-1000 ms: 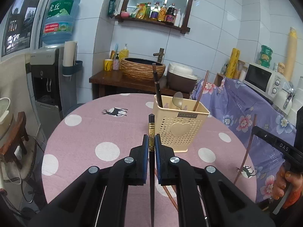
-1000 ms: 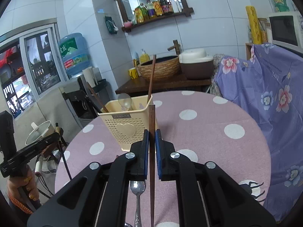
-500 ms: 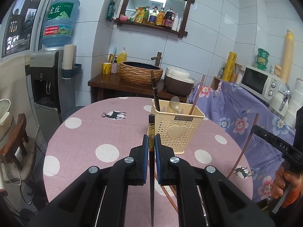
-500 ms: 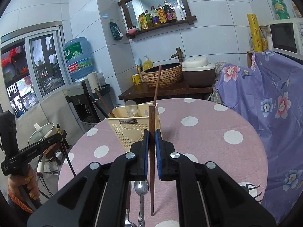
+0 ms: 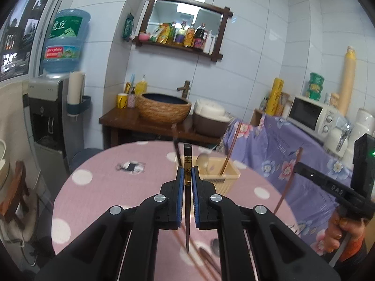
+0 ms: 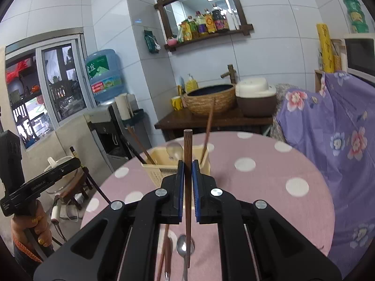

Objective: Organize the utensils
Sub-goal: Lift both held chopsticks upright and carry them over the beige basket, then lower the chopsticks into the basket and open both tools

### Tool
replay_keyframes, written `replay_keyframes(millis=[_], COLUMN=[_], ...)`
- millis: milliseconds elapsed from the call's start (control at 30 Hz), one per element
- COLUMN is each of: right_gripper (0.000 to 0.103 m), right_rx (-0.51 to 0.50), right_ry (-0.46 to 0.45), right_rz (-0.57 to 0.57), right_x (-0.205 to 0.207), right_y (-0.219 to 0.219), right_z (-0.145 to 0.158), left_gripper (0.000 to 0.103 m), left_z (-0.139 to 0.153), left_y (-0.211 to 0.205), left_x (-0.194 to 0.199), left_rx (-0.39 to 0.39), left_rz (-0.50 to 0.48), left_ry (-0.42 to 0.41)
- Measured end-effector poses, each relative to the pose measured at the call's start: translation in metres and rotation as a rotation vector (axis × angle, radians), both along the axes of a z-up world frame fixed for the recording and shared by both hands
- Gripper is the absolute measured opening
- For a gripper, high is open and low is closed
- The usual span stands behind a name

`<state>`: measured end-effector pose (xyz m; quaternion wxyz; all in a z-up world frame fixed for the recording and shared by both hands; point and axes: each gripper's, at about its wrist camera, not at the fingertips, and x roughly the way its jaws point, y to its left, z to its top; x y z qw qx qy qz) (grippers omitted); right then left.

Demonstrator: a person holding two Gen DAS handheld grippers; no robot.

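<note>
My left gripper (image 5: 187, 175) is clamped on a dark chopstick (image 5: 187, 201) with a gold band near its top, which stands upright between the blue pads (image 5: 179, 182) with its thin end hanging free above the table (image 5: 105, 187). My right gripper (image 6: 187, 175) is closed the same way on a brown wooden chopstick (image 6: 188, 187), also upright, its blunt top rising above the fingertips. Both are raised over the near part of the round pink, white-dotted table. Ahead of them, toward the far edge, sits the cream basket (image 6: 161, 166), already holding a spoon (image 6: 174, 149) and three chopsticks that lean against its walls. On the cloth below my right gripper, near the front edge, lie a metal spoon (image 6: 185, 245) and a reddish-brown chopstick (image 6: 164, 253) just beside it; these look blurred in the left view. Beyond the table a purple flowered cloth (image 6: 339, 140) hangs along the right side.
</note>
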<state>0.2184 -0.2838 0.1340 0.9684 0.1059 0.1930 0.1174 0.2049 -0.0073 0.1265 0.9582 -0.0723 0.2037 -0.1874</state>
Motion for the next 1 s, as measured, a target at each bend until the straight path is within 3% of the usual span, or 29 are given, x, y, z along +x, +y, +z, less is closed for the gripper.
replay_keyframes(millis=[100, 267, 400, 500, 600, 800, 1000], right_gripper=[0.008, 0.008, 0.008, 0.008, 0.008, 0.008, 0.008], right_rx=[0.005, -0.010, -0.030, -0.053, -0.056, -0.070, -0.062], right_ry=[-0.048, -0.130, -0.178, -0.186, -0.141, -0.070, -0.011], right_rz=[0.004, -0.031, -0.074, -0.105, -0.118, -0.132, -0.138], right_x=[0.018, 0.055, 0.082, 0.100, 0.116, 0.128, 0.134], right_y=[0.004, 0.013, 0.023, 0.029, 0.032, 0.034, 0.030], right_z=[0.037, 0.097, 0.120, 0.109, 0.078, 0.018, -0.014], left_gripper=[0.008, 0.008, 0.008, 0.008, 0.008, 0.008, 0.008], left_z=[0.035, 0.090, 0.111, 0.101, 0.074, 0.019, -0.016], left_y=[-0.007, -0.028, -0.044, -0.050, -0.054, -0.061, -0.071], left_x=[0.015, 0.037, 0.061, 0.082, 0.098, 0.109, 0.112], left_rx=[-0.031, -0.014, 0.004, 0.009, 0.008, 0.040, 0.084], left_rz=[-0.026, -0.014, 0.018, 0.039, 0.058, 0.059, 0.045], left_ry=[-0.040, -0.133, -0.177, -0.165, -0.124, -0.045, 0.023])
